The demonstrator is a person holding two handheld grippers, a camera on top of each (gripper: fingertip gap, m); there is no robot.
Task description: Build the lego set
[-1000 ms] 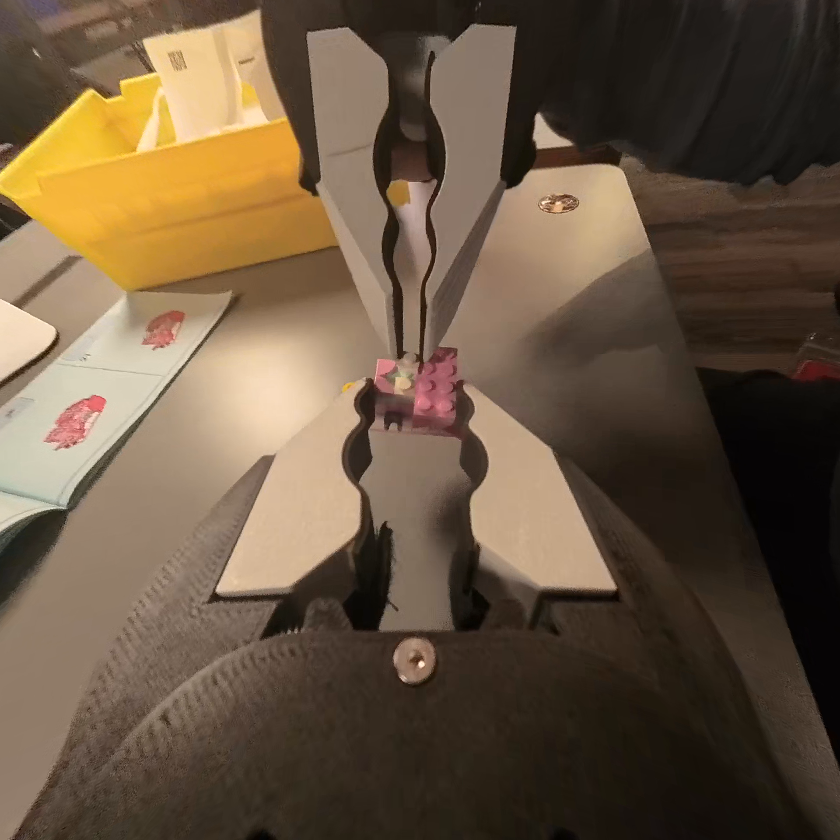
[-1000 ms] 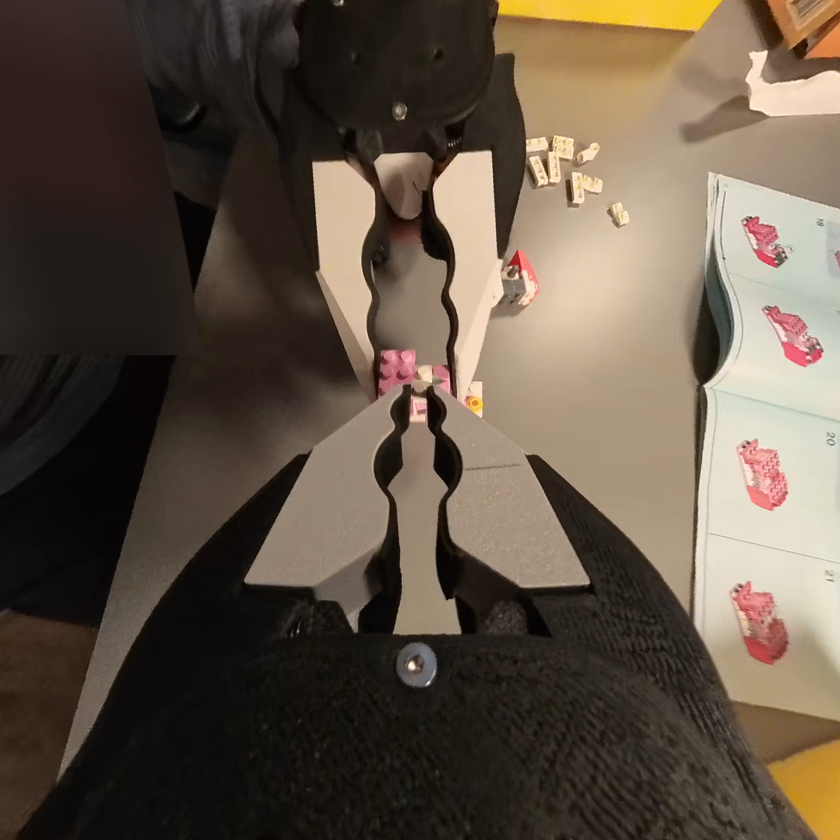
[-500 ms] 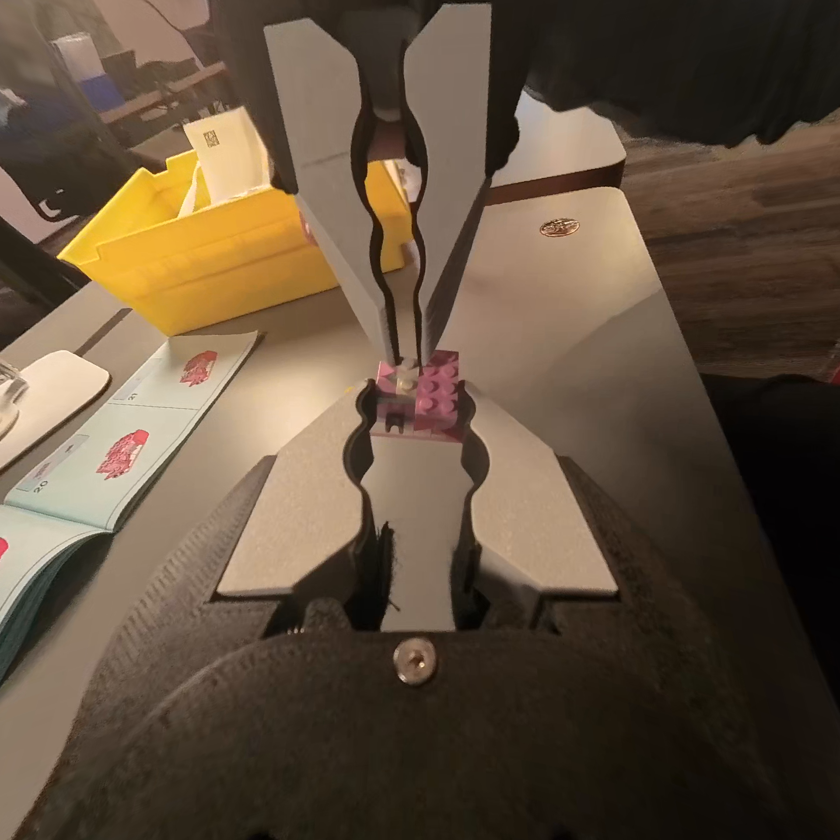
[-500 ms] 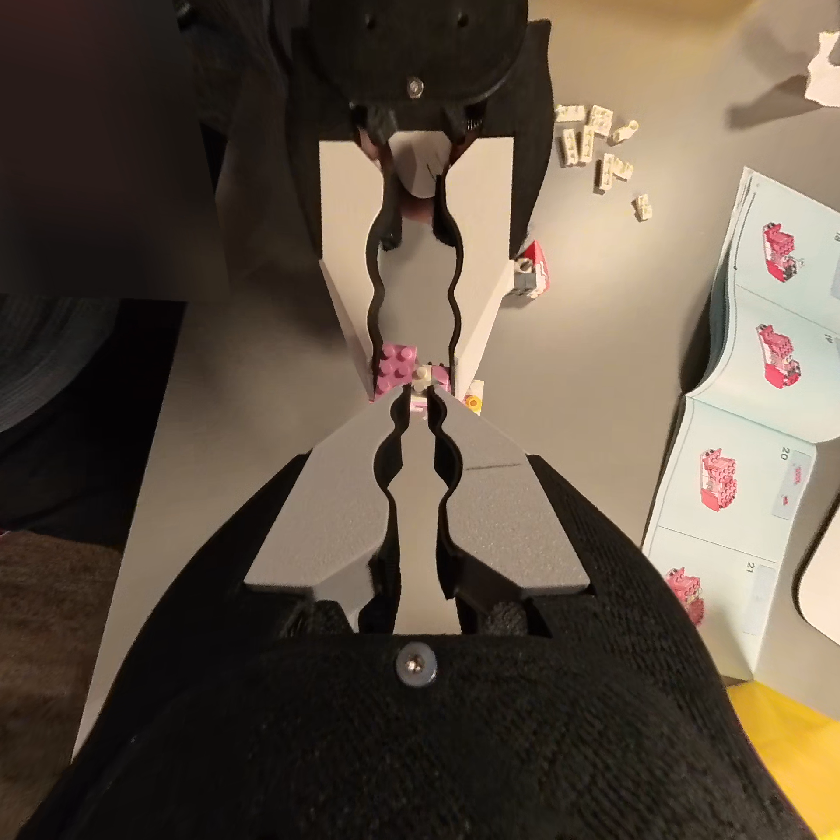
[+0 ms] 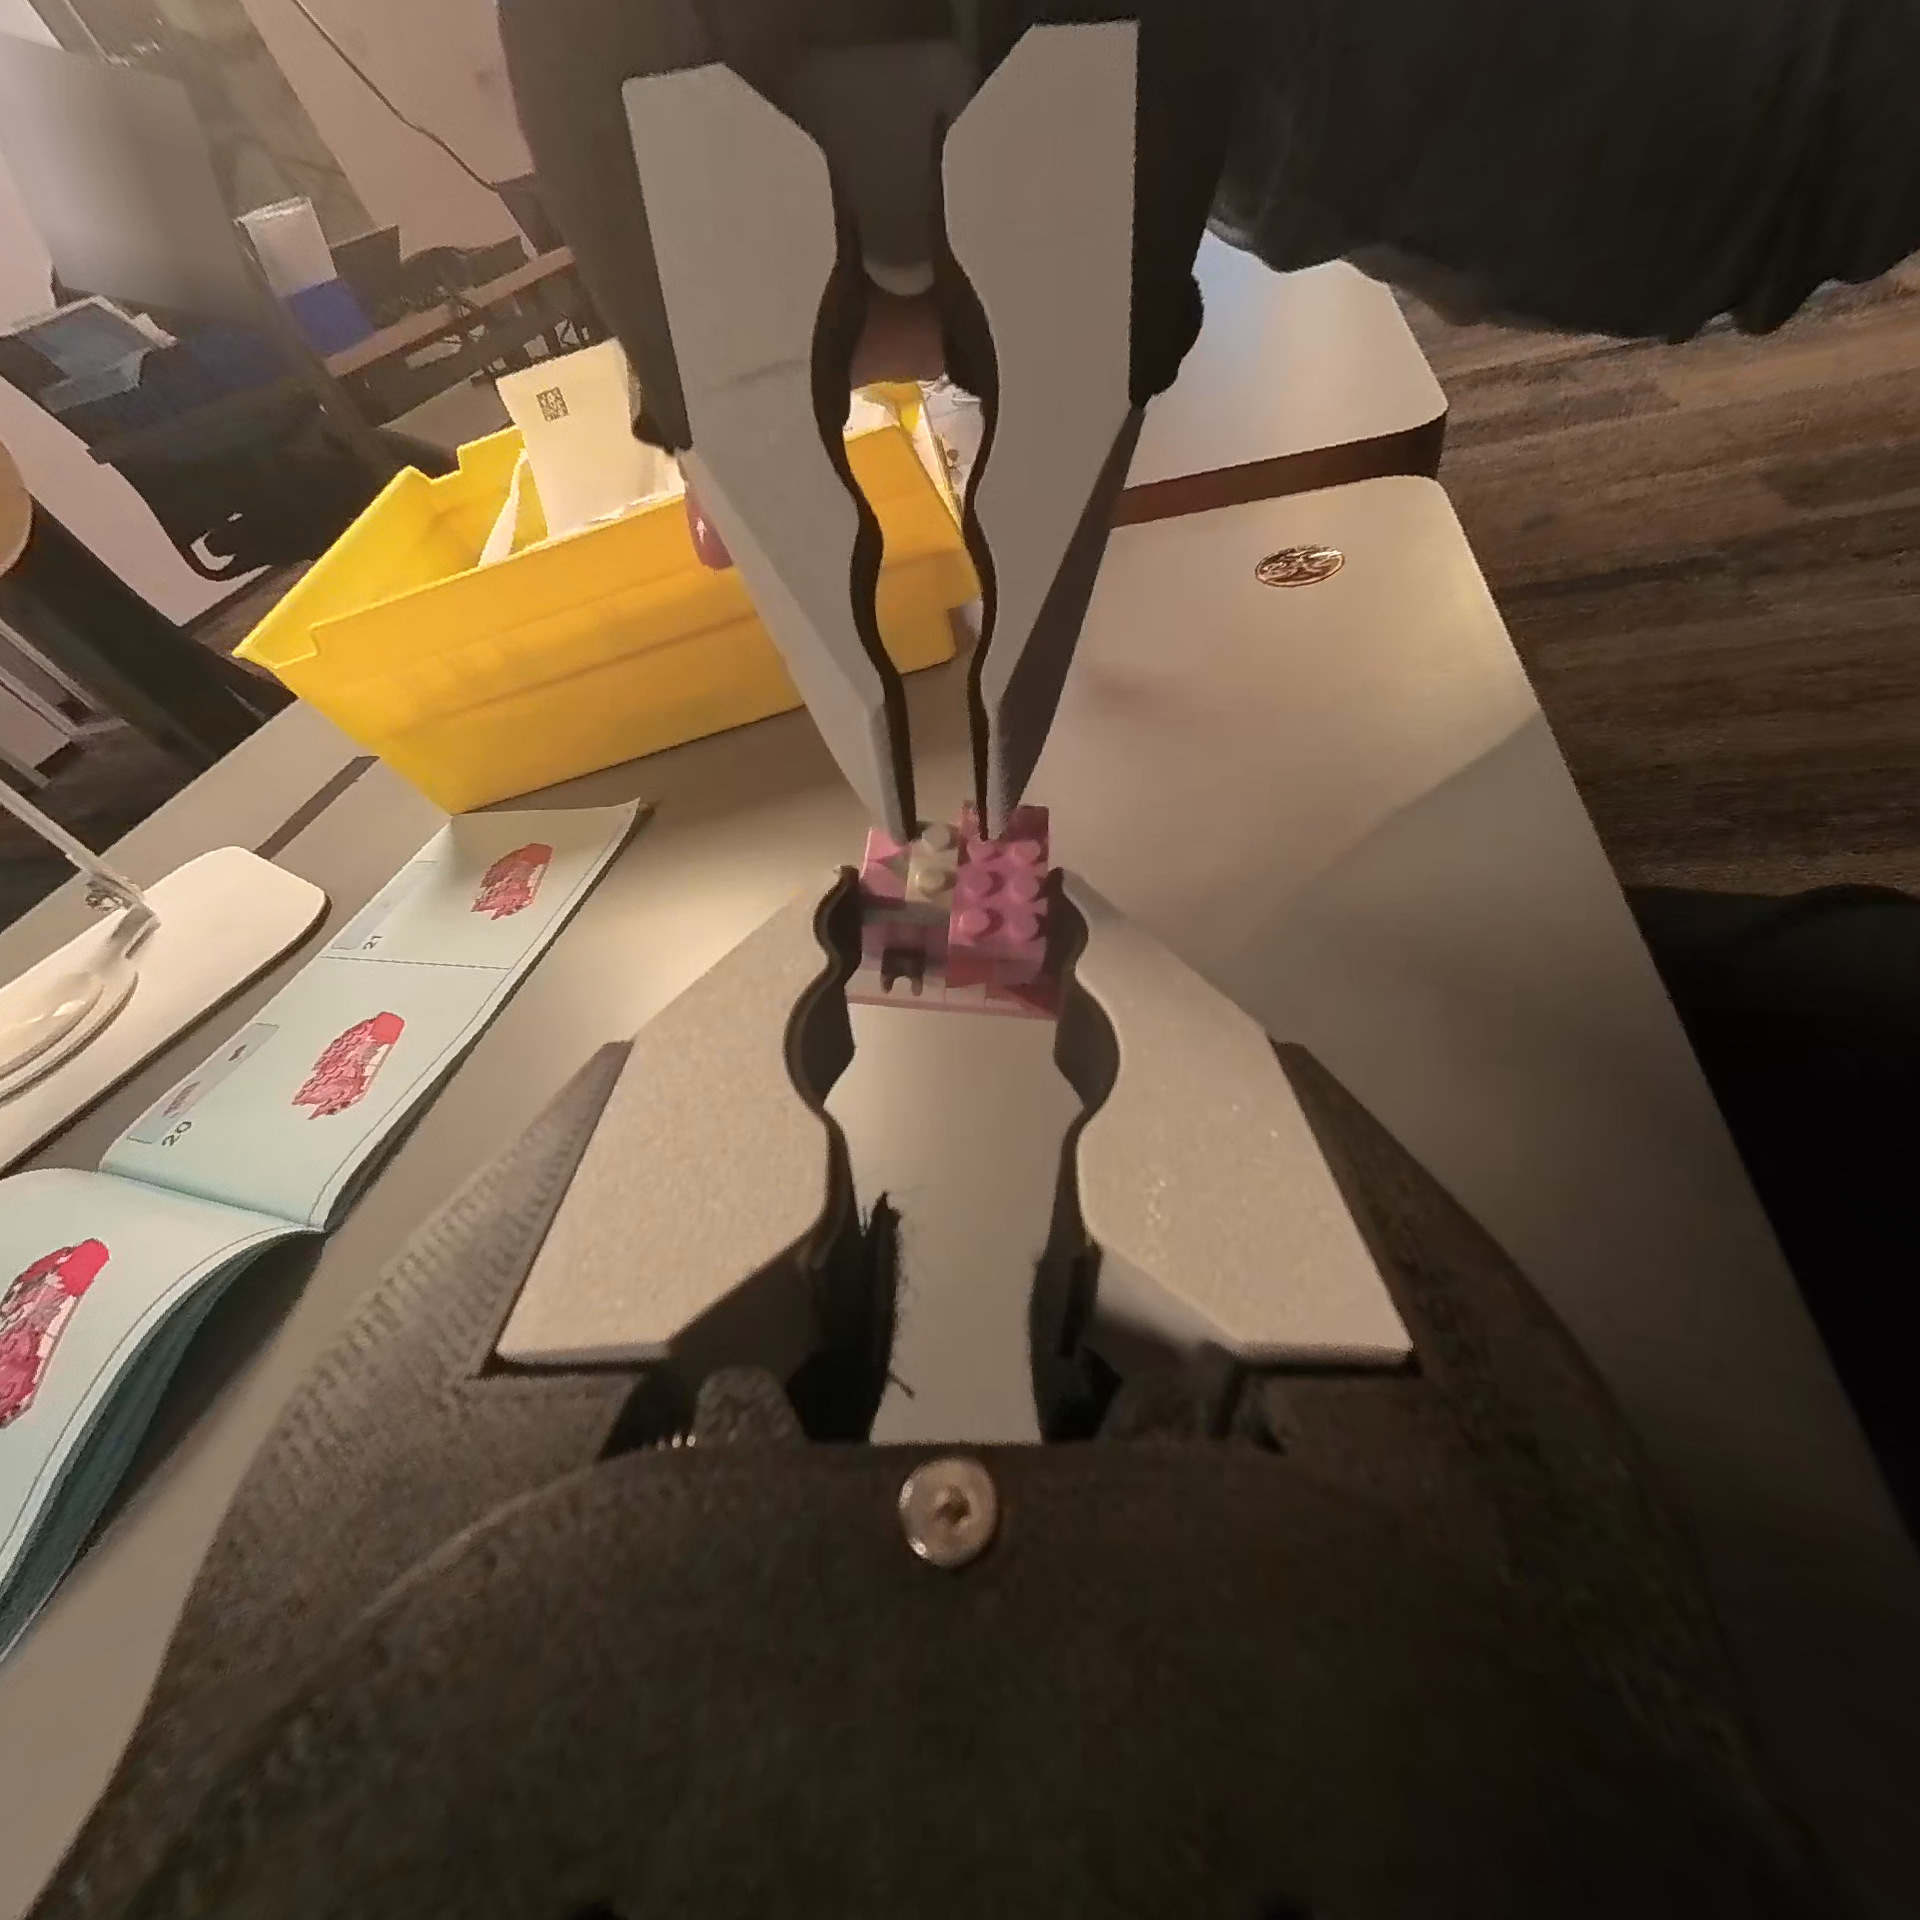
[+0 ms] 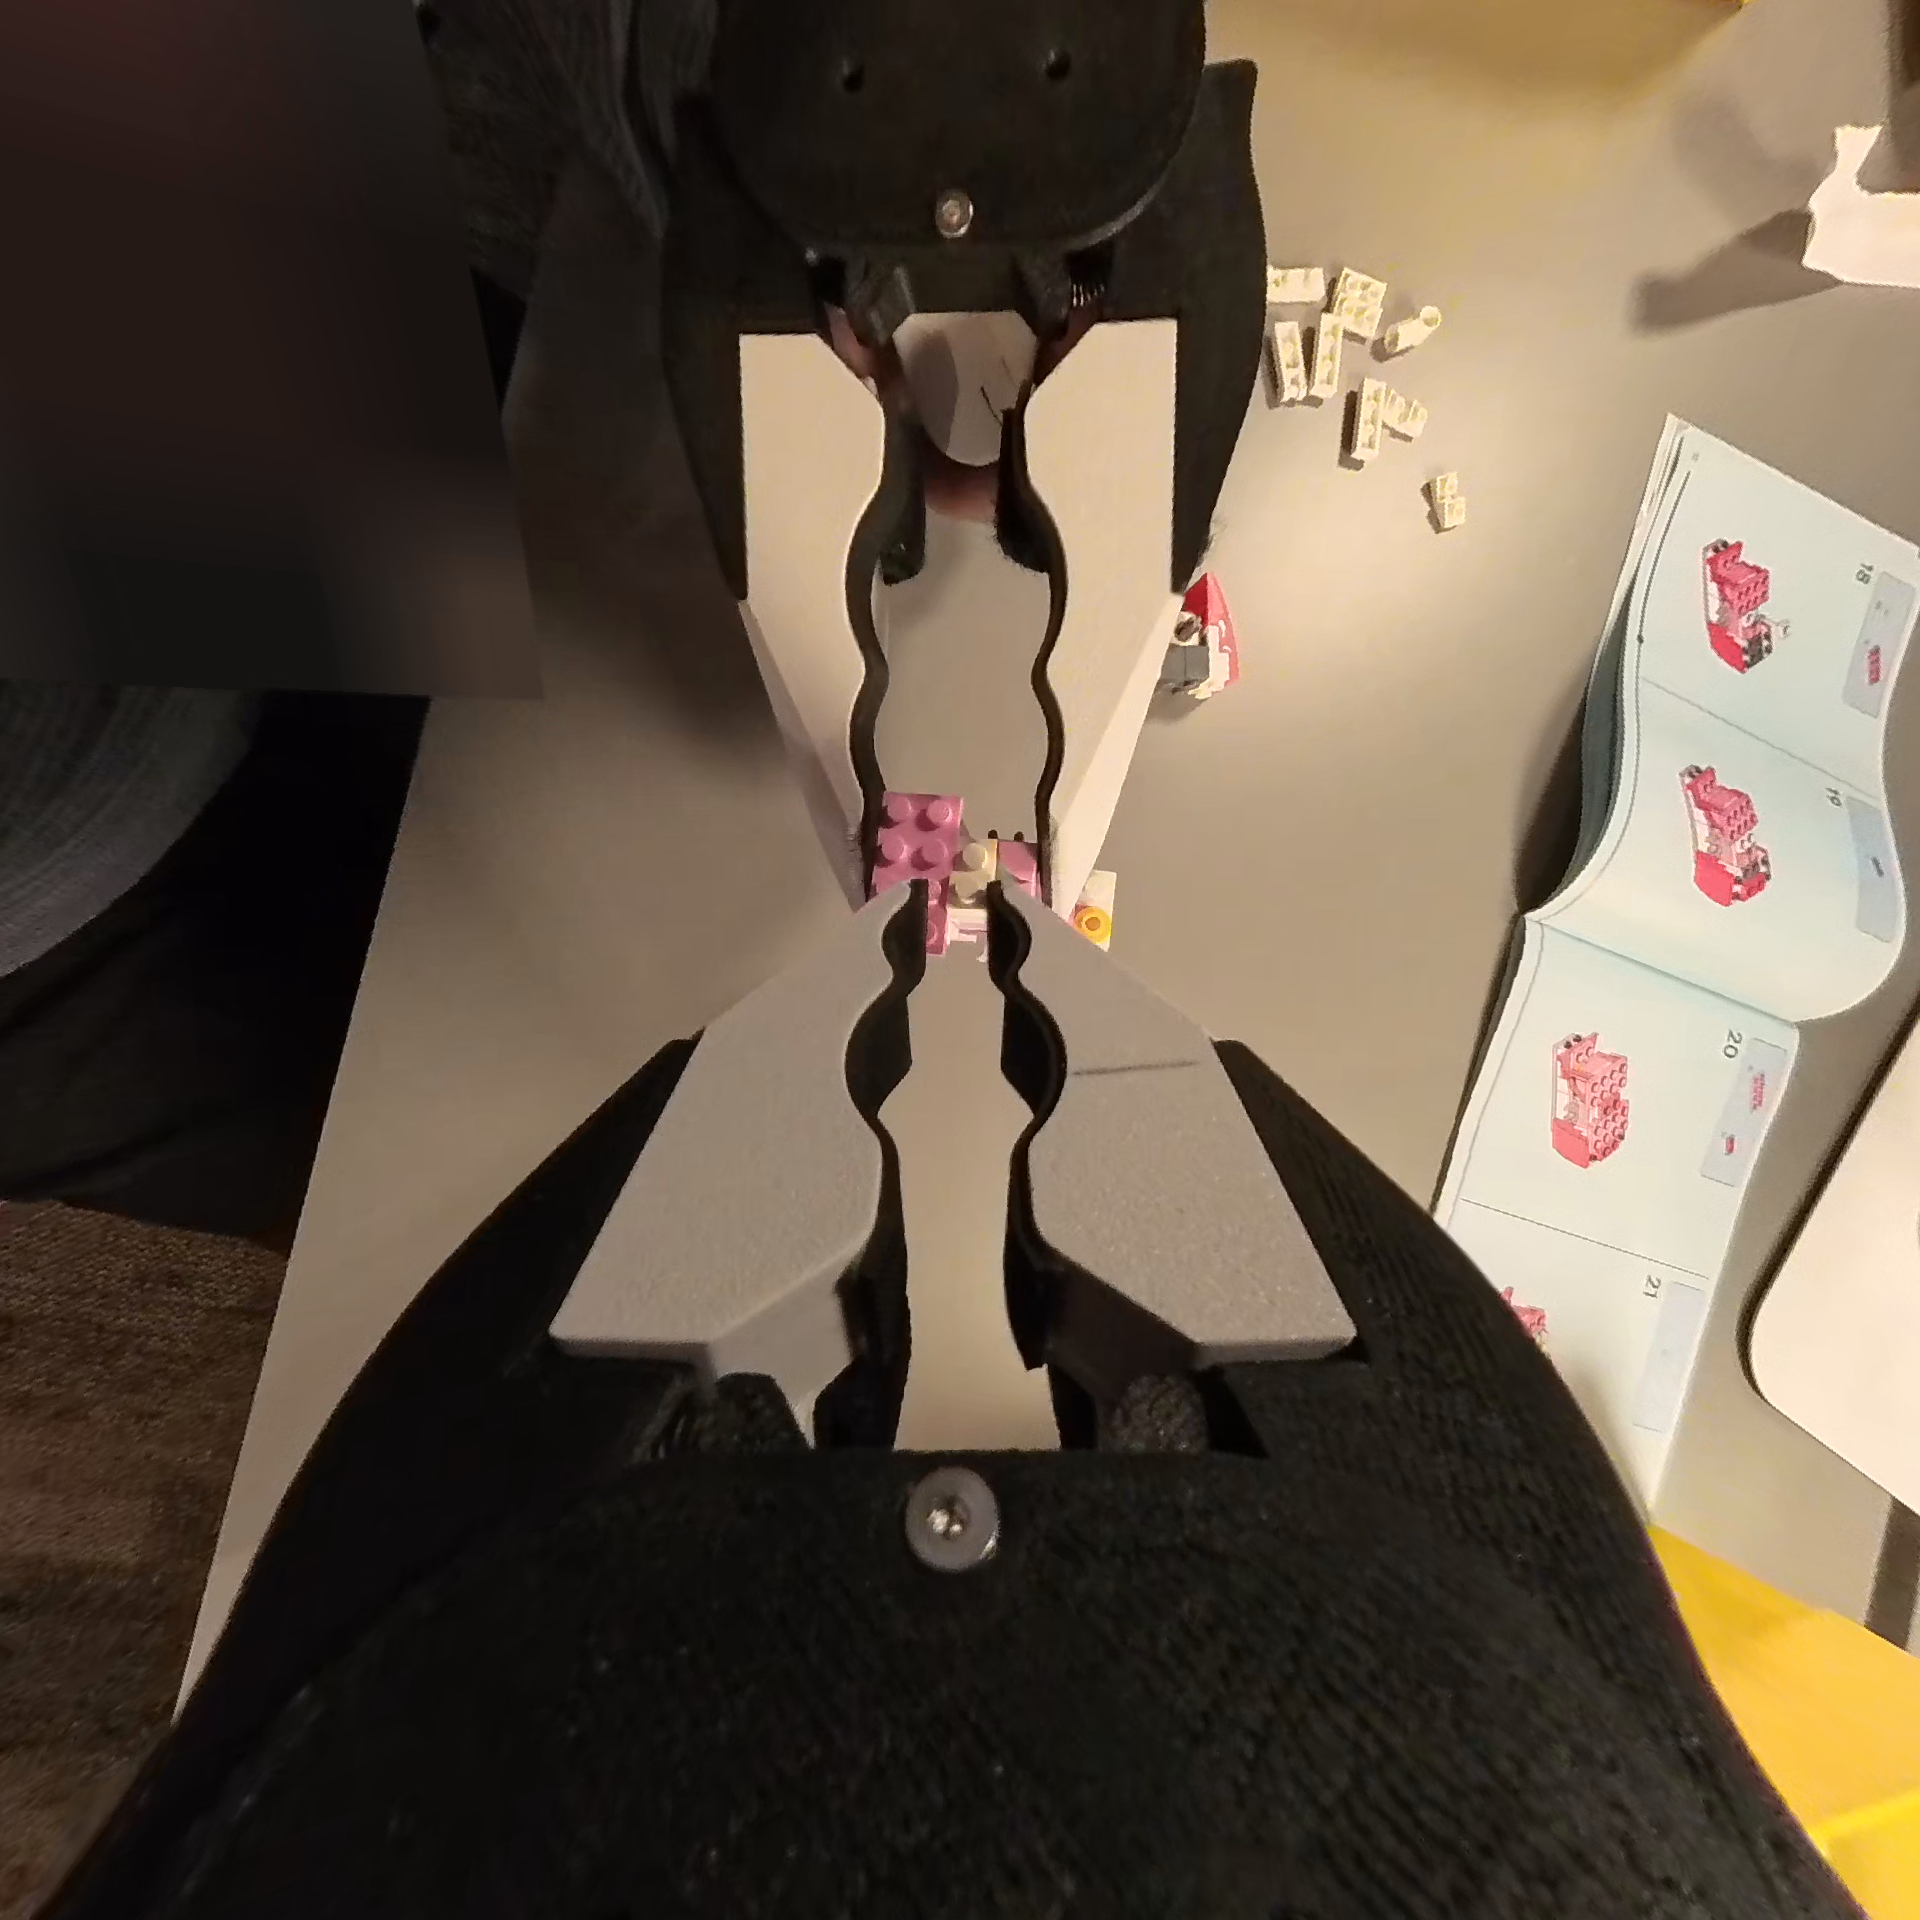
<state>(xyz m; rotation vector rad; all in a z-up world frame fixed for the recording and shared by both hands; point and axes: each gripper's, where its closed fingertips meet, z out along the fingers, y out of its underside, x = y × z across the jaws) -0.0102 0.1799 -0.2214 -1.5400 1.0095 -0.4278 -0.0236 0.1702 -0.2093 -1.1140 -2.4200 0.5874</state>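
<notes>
My left gripper (image 5: 951, 914) is shut on a small pink brick assembly (image 5: 997, 904) and holds it by its two sides just above the grey table (image 5: 1351, 831). A small light-grey stud piece (image 5: 930, 868) sits on top of the assembly, beside the magenta brick. My right gripper (image 6: 956, 904) comes from the opposite side with its tips over that grey piece (image 6: 974, 868). Its jaws stand slightly apart, with a gap beside the piece, so it grips nothing. In the right wrist view the left gripper (image 6: 958, 883) flanks the assembly (image 6: 920, 842).
A yellow bin (image 5: 582, 665) stands at the back left. An open instruction booklet (image 6: 1714, 935) lies beside the work spot. Loose white pieces (image 6: 1340, 353), a red-and-white small build (image 6: 1205, 644) and a white piece with an orange stud (image 6: 1093, 914) lie nearby. The grippers are tip to tip, or close to it.
My right gripper's pads, closed on the small grey piece before, have parted a little; the piece stays on the assembly. The left gripper's hold is unchanged.
</notes>
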